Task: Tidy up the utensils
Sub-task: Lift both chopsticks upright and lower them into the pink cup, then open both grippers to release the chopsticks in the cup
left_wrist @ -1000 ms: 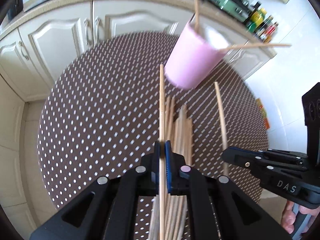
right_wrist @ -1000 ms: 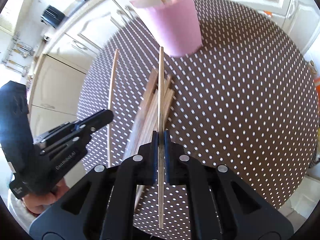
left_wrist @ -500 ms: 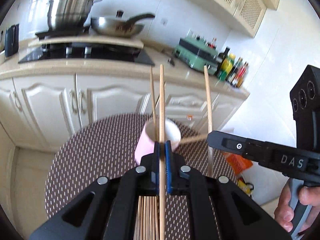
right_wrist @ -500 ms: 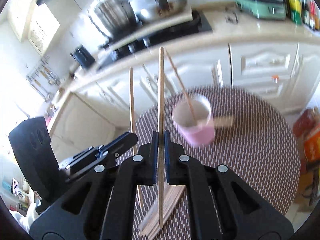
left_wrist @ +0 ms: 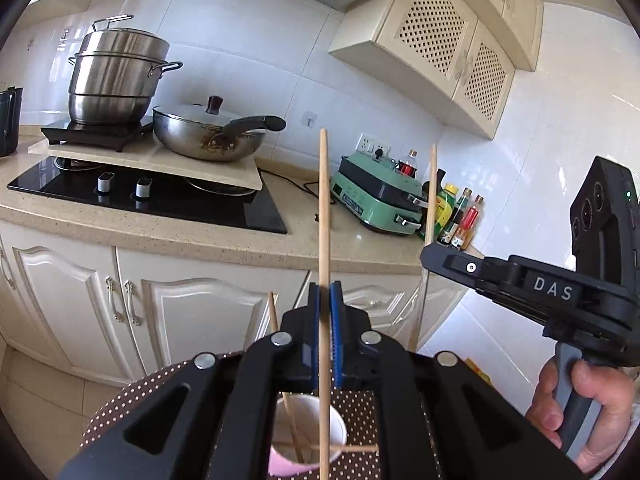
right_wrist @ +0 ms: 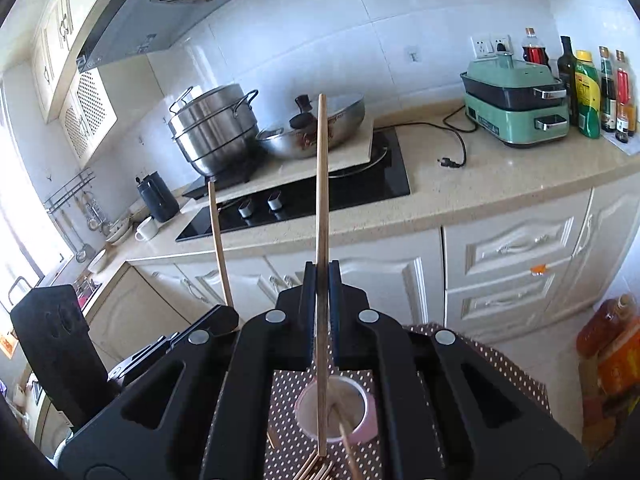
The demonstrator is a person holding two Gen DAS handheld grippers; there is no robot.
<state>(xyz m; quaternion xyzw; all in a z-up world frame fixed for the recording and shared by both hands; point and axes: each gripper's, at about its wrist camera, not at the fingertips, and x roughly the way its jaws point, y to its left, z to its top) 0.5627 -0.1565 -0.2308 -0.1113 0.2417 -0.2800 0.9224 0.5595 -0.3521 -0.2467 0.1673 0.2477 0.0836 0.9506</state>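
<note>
Both grippers had risen and tilted up since the earlier frame, so the kitchen wall replaced the desk in view. The left gripper (left_wrist: 325, 300) was clenched on one chopstick (left_wrist: 324, 216), and the right gripper (right_wrist: 321, 276) was clenched on another chopstick (right_wrist: 322, 184), both held upright above the pink cup (right_wrist: 336, 414). The cup already contained a few sticks, while a pile of chopsticks (right_wrist: 308, 470) remained on the dotted desk (right_wrist: 480, 356), so I judged much work was left. Only the right view showed this pile; only the left view showed the hand (left_wrist: 576, 404).
</note>
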